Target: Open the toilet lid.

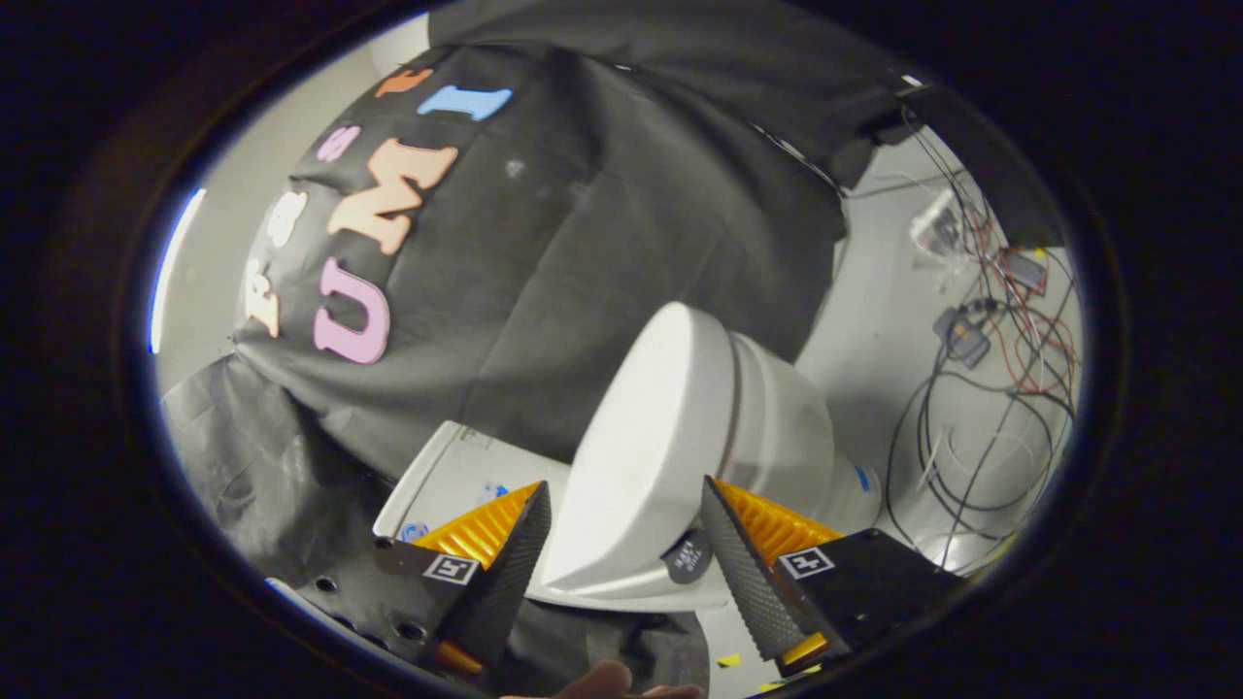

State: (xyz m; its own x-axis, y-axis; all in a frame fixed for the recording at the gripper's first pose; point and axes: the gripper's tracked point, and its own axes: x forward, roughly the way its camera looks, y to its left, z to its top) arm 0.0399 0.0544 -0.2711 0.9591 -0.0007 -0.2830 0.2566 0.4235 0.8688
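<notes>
A white toilet stands tilted in the gripper view, its smooth lid (641,437) lying down against the bowl (791,437), with a thin dark seam between them. The tank (452,481) shows behind the lid, against the black cloth. My gripper (624,483) is open, one finger (515,563) on the tank side of the lid and the other finger (743,573) on the bowl side. The lid's rear part sits between the fingertips and slightly beyond them. I cannot tell whether either finger touches it.
The black cloth wall (602,243) hangs close behind the toilet. Several loose cables and small electronic boxes (981,369) lie on the pale floor past the bowl. Part of a hand (607,682) shows under the fingers.
</notes>
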